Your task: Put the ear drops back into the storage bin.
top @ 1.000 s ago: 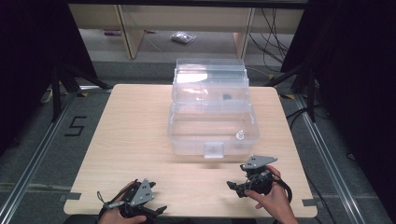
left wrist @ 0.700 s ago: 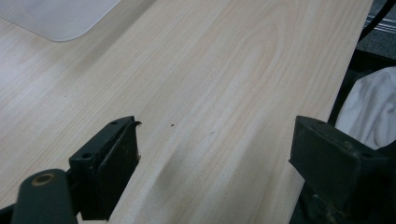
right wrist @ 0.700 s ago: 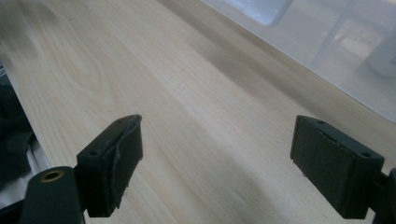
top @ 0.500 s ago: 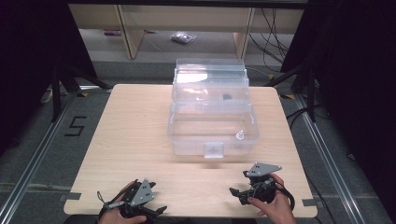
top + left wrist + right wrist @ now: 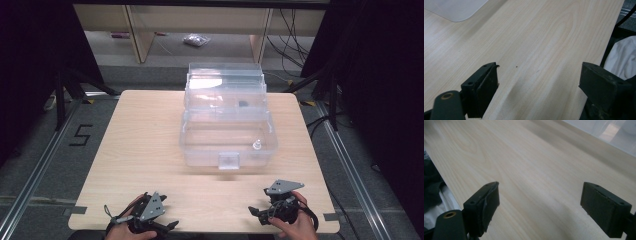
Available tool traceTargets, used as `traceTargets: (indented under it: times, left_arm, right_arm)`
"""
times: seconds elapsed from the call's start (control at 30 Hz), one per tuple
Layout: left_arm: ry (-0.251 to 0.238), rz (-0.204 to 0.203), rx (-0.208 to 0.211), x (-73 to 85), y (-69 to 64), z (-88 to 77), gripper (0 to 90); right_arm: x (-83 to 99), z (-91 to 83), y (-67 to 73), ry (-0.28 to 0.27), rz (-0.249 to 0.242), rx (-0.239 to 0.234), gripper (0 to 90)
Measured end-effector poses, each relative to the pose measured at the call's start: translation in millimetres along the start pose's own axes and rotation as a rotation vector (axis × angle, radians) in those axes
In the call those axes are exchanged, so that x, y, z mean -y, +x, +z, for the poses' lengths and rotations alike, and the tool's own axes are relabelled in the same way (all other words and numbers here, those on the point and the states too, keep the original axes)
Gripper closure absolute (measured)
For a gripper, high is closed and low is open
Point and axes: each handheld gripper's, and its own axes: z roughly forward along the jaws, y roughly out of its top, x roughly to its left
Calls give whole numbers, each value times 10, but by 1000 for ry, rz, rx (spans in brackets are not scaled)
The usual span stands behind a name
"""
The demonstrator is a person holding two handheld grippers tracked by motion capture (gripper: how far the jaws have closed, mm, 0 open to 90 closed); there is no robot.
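Box: clear plastic box sits mid-table, lid up.
My left gripper: jaws wide apart, near edge, well short of box.
My right gripper: jaws wide apart, nearer the box, not touching.

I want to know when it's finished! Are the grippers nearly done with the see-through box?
Hard to say. The clear plastic tiered box stands open mid-table, a small white piece in its lower tray. Nothing is in hand: the left gripper and right gripper are open, empty, at the near edge of the light wooden table. Whatever remains is unclear.
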Motion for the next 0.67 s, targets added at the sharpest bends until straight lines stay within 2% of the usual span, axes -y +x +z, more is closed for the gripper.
traceTargets:
  times: [0.03,0.1,0.13,0.2,0.23,0.27,0.37,0.43,0.5,0.6,0.67]
  left_arm:
    - [0,1,-1,-1,1,0,149]
    - [-6,-6,3,0,-5,4,149]
    - [5,9,2,0,3,2,149]
    - [11,10,1,-4,4,0,149]
    - [8,10,1,-3,4,2,149]
    - [6,9,0,-2,1,0,149]
    - [13,12,0,-4,5,-1,149]
    - [12,12,2,-3,4,1,149]
    - [15,14,0,-4,4,1,149]
    - [4,4,11,-2,-4,4,149]
    - [-1,1,9,-1,-7,7,149]
  right_arm:
    - [3,-14,1,24,3,-5,164]
    - [8,-19,2,32,0,-8,164]
    - [25,-24,15,43,19,-4,164]
    - [37,-9,25,31,32,-1,164]
    - [34,-21,25,53,34,-4,164]
    - [37,-24,53,60,64,-7,164]
    - [35,-14,29,51,30,-9,164]
    - [36,-12,29,53,32,-9,164]
    - [40,2,4,45,0,-6,164]
    - [42,9,5,40,15,-8,164]
    - [40,-9,3,64,35,-4,164]
